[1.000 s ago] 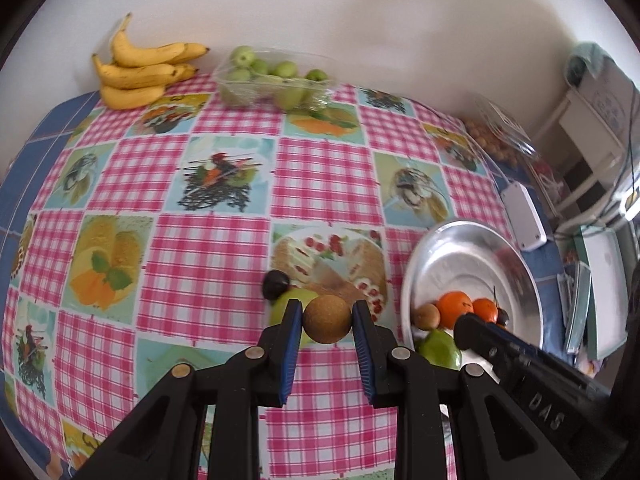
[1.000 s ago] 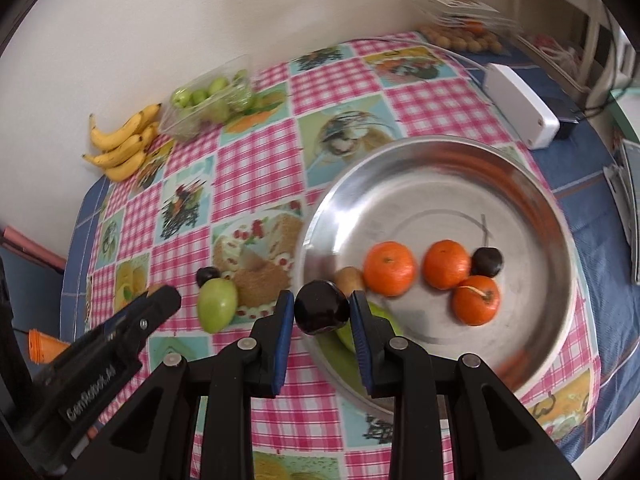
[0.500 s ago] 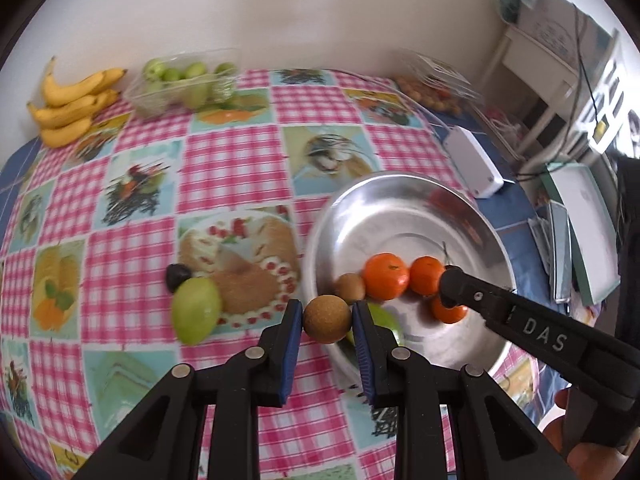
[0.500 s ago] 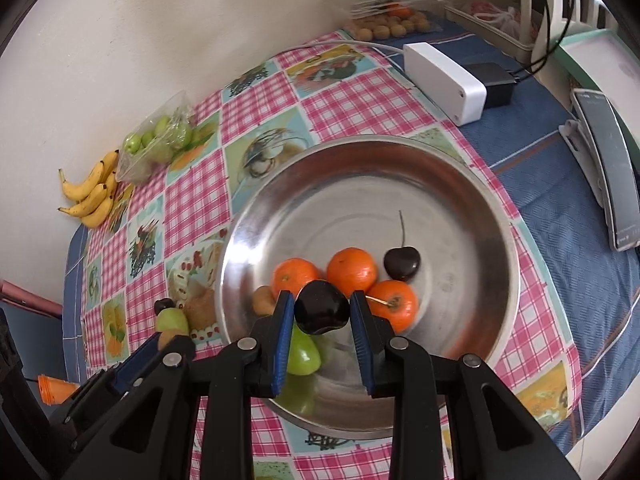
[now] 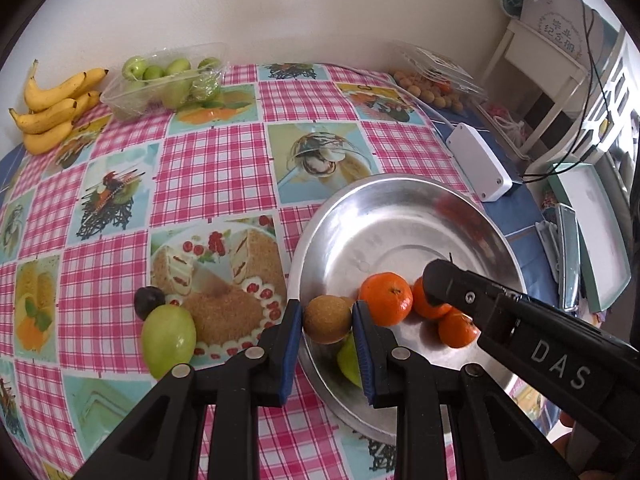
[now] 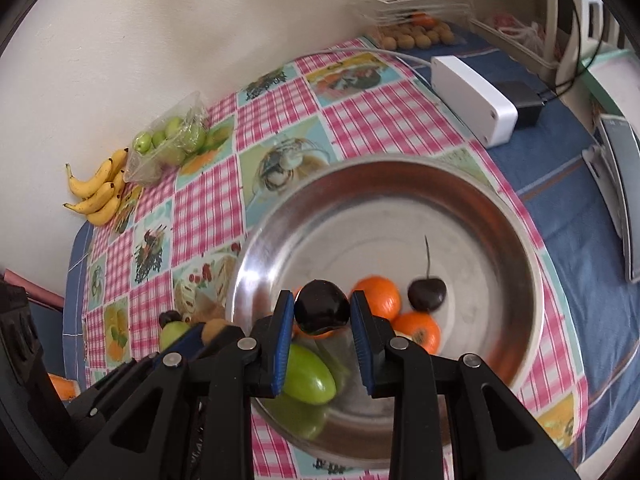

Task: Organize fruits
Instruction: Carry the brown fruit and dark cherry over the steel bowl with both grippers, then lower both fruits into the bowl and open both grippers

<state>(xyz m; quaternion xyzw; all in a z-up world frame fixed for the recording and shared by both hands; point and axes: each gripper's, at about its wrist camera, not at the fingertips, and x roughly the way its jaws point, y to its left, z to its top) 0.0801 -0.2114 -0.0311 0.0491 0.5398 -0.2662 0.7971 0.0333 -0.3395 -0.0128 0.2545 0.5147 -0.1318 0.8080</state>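
The left tongs [image 5: 327,322] are clamped on a round brown kiwi-like fruit [image 5: 327,319], held over the 9 o'clock rim of the round shiny metal bowl [image 5: 400,216]. The right tongs [image 6: 321,312] are clamped on a glossy dark plum [image 6: 321,311], held above the bowl's near half.

Just below the left tongs, a green pear-shaped fruit [image 5: 349,358] lies inside the bowl at its 7 o'clock edge. Past the plum, three orange mandarins [image 5: 386,298] sit together near the bowl's middle, with a dark stemmed cherry [image 6: 426,293] beside them at 3 o'clock. A second brown fruit [image 5: 347,301] peeks out behind the held one, touching the nearest mandarin.

Outside the bowl at 9 o'clock, a round green apple-like fruit [image 5: 169,340] rests on the pink checked tablecloth [image 5: 216,168] of the counter, touching a small dark plum [image 5: 148,301] just beyond it.

Farther off, at 2 o'clock from the bowl, lies a white rectangular plastic box [image 5: 480,166]. Along the far wall, a clear plastic tray of small green fruits [image 5: 164,78] stands at 11 o'clock, a bunch of yellow bananas [image 5: 56,106] at 10 o'clock beside it, and a clear pack of small brown fruits [image 5: 436,80] at 1 o'clock.
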